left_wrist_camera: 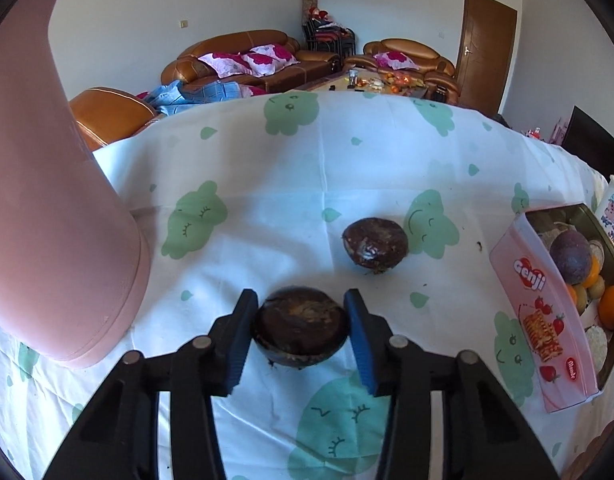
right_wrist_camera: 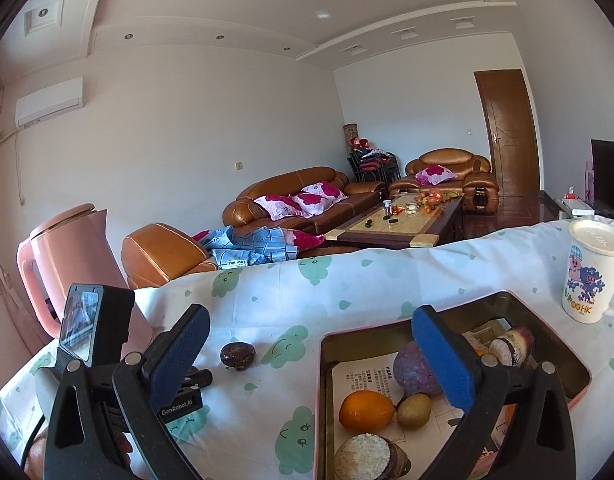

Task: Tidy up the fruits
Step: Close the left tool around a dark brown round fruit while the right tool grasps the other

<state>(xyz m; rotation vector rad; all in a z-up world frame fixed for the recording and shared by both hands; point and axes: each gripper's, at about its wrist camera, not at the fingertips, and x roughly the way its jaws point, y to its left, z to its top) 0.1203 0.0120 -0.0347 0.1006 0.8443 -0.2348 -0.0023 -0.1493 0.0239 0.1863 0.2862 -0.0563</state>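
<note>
Patterned tablecloth (left_wrist_camera: 267, 168): pink kettle (left_wrist_camera: 47, 220) left, mug (right_wrist_camera: 593, 272) right.

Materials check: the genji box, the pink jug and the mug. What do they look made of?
Genji box: looks like printed tin; the bare inner wall in the right wrist view is dull olive metal with a rolled rim.
Pink jug: probably plastic, smooth matte, one even colour, moulded handle.
Mug: ceramic by the look, glossy white with a printed cartoon; the lid's material is unclear.

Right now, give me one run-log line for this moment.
left gripper: jaws around near dark fruit | right gripper: open, empty, over tin | far dark fruit: on cloth
</note>
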